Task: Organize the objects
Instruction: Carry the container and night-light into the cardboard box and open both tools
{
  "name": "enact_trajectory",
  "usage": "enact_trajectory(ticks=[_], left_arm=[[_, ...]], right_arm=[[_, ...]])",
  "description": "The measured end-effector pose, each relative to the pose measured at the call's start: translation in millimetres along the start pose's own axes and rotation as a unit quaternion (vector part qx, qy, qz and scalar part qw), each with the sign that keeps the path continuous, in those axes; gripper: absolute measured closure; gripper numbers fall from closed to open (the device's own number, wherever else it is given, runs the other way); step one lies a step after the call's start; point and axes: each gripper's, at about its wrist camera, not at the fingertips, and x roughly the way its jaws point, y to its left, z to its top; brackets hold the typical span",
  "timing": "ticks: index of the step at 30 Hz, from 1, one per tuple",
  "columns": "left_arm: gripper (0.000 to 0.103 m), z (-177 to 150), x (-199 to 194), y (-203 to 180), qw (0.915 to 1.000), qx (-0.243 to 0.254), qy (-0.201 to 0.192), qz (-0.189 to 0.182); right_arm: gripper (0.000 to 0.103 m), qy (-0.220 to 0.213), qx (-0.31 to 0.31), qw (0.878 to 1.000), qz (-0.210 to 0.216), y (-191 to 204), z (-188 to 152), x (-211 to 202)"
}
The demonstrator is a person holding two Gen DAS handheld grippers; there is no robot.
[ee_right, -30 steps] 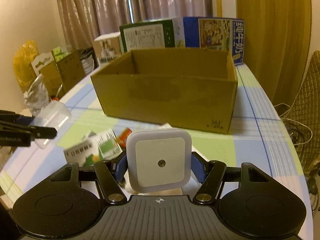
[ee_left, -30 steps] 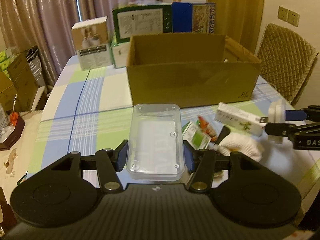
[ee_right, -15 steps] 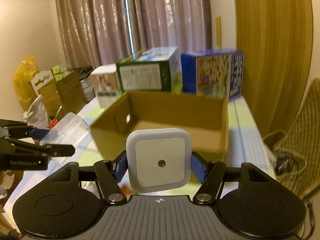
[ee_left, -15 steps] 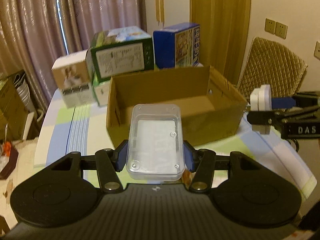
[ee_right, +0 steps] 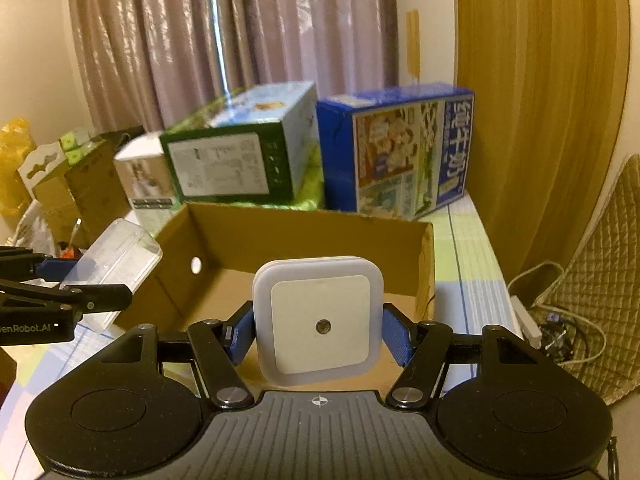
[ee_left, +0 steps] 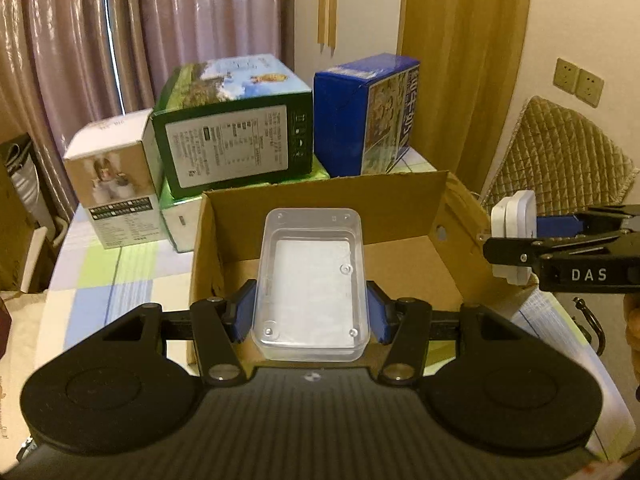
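My left gripper (ee_left: 311,312) is shut on a clear plastic box (ee_left: 312,284), held above the near part of the open cardboard box (ee_left: 404,192). In the right wrist view the clear plastic box (ee_right: 116,256) hangs over the cardboard box's left wall. My right gripper (ee_right: 319,332) is shut on a white square night light (ee_right: 318,320), held over the cardboard box (ee_right: 304,236) near its front edge. From the left wrist view the night light (ee_left: 514,220) shows edge-on at the box's right wall. The cardboard box floor that shows is bare.
Behind the cardboard box stand a green carton (ee_left: 232,140), a blue carton (ee_left: 368,116) and a white carton (ee_left: 114,180) on the checked tablecloth (ee_left: 120,264). A quilted chair (ee_left: 560,160) is at the right. Cables (ee_right: 560,336) lie on the floor by the table.
Both grippers have risen from the table and moved forward over the cardboard box, each still holding its object. The loose items on the table have dropped out of view.
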Motion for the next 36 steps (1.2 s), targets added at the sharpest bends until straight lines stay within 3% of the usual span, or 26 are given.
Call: enact_trajectory(ticks=[8,9,11,20,22,23,24,31,33,36], left_arm=[[0.052,2.7,52.3,1.2,0.9998,0.001,0.017,0.000],[0.048,2.8,58.3,0.7,0.9999,0.005,0.016,0.002],[0.028,2.6,67.3,-0.3,0.9998,0.008,0.016,0.008],[0.029,-0.9,66.5,10.2,0.9999,-0.007,0.013,0.004],[0.029,-1.2,61.0,11.9,0.9999,-0.009,0.010,0.005],[0.029,-1.4,57.4,12.5,0.9999,-0.009,0.008,0.005],[0.029,-1.8,53.2,13.2,0.9999,-0.010,0.007,0.005],[0.021,-12.5,6.2,11.6,0.9998,-0.010,-0.006,0.018],[0.019,-19.3,-11.7,10.8,0.9997,-0.013,-0.009,0.020],[0.015,-33.0,-38.8,6.4,0.9994,-0.018,-0.016,0.025]], right_arm=[[0.040,0.030,0.011,0.999,0.000,-15.4,-2.9,42.3],[0.040,0.033,0.014,0.999,0.000,-17.1,-3.7,46.7],[0.040,0.039,0.017,0.999,0.004,-20.0,-5.4,55.5],[0.040,0.047,0.021,0.999,0.001,-23.9,-7.6,74.9],[0.036,0.032,0.019,0.999,0.012,-23.3,-5.0,74.4],[0.019,0.018,0.022,0.999,0.022,-24.1,-4.4,71.9],[0.012,0.005,0.028,0.999,0.025,-25.2,-3.7,67.5],[0.010,-0.044,0.028,0.998,0.019,-16.5,-1.0,10.3],[0.003,-0.062,0.032,0.997,0.025,-13.2,-3.6,-13.4],[0.002,-0.079,0.030,0.996,0.028,-5.1,-13.8,-49.0]])
